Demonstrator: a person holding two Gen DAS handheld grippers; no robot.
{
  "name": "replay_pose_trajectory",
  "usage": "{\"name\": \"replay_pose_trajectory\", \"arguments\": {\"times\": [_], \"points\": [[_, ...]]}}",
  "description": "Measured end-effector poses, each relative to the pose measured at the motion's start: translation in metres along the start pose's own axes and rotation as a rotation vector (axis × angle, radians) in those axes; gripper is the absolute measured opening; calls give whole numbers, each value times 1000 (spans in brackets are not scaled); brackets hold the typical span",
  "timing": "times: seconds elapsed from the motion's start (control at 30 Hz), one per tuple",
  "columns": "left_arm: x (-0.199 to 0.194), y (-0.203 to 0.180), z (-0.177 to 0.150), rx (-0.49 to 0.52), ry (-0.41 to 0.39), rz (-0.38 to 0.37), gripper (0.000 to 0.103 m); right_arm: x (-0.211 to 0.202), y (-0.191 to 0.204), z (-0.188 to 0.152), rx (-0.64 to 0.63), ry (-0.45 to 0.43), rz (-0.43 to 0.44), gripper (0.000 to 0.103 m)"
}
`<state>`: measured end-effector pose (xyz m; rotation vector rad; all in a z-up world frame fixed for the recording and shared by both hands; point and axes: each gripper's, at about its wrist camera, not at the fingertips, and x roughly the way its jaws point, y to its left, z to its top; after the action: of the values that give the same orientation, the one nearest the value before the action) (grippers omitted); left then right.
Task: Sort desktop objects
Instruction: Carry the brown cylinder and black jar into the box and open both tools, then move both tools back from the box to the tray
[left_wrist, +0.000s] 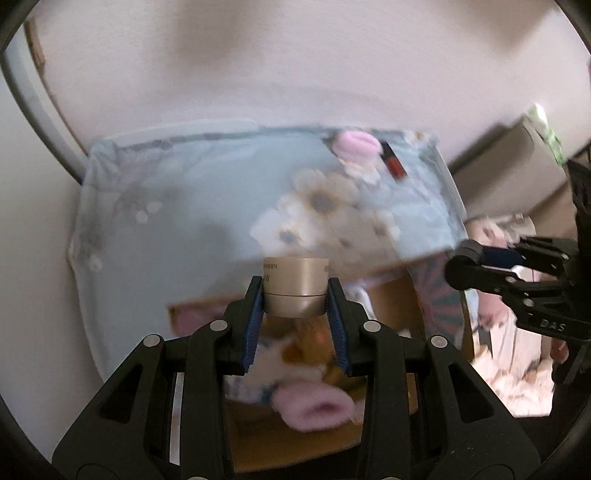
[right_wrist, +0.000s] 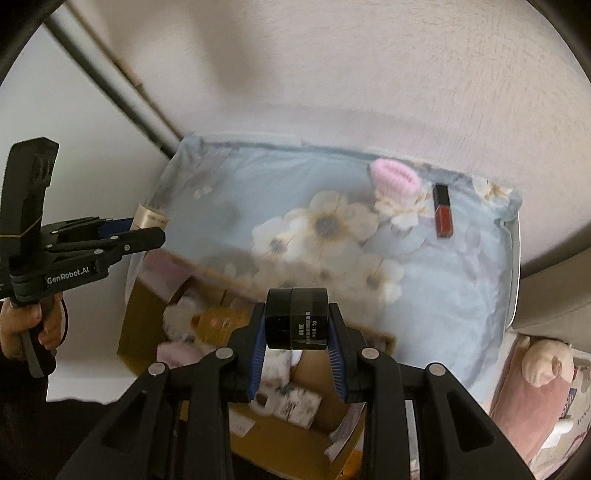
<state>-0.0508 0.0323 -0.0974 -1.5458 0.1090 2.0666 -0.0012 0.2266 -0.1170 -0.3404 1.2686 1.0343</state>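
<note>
My left gripper (left_wrist: 295, 295) is shut on a small gold cosmetic jar (left_wrist: 295, 286), held above an open cardboard box (left_wrist: 402, 295). My right gripper (right_wrist: 297, 323) is shut on a small black cosmetic jar (right_wrist: 297, 319), also above the box (right_wrist: 140, 325). A pink hair scrunchie (right_wrist: 395, 177) and a red lipstick tube (right_wrist: 442, 214) lie on the far side of a blue floral cloth (right_wrist: 229, 199); they also show in the left wrist view: the scrunchie (left_wrist: 356, 146), the lipstick (left_wrist: 393, 162). The left gripper (right_wrist: 147, 225) shows in the right wrist view, the right gripper (left_wrist: 491, 262) in the left.
The box holds a pink scrunchie (left_wrist: 314, 406), an amber item (right_wrist: 214, 321) and small white packets (right_wrist: 295, 402). A wall (right_wrist: 332, 74) stands behind the cloth-covered surface. A plush toy (right_wrist: 546, 362) on pink fabric lies at the right.
</note>
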Motion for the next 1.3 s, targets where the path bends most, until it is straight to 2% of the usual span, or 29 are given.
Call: {"name": "replay_pose_trajectory", "arguments": {"times": [0.13, 0.37, 0.6, 0.83, 1.13, 1.17, 1.2, 1.27, 1.3], "points": [[5, -17, -24, 28, 43, -28, 30, 5, 12, -21, -13, 30, -2, 28], [18, -21, -56, 41, 93, -11, 30, 22, 23, -52, -53, 66, -57, 28], [34, -31, -80, 63, 147, -9, 30, 39, 23, -81, -33, 108, -43, 28], [45, -31, -88, 57, 180, -16, 30, 50, 21, -90, -6, 135, -33, 28], [50, -42, -84, 86, 210, -29, 32, 56, 21, -85, -5, 145, -36, 28], [51, -43, -84, 94, 214, -17, 38, 56, 20, -85, 0, 138, -41, 29], [52, -43, -83, 100, 218, -5, 65, 55, 20, -84, 2, 130, -40, 35], [52, -41, -82, 103, 211, 49, 100, 52, 20, -84, -4, 108, -20, 75], [50, -38, -80, 99, 202, 51, 103, 47, 20, -84, -12, 79, 2, 80]]}}
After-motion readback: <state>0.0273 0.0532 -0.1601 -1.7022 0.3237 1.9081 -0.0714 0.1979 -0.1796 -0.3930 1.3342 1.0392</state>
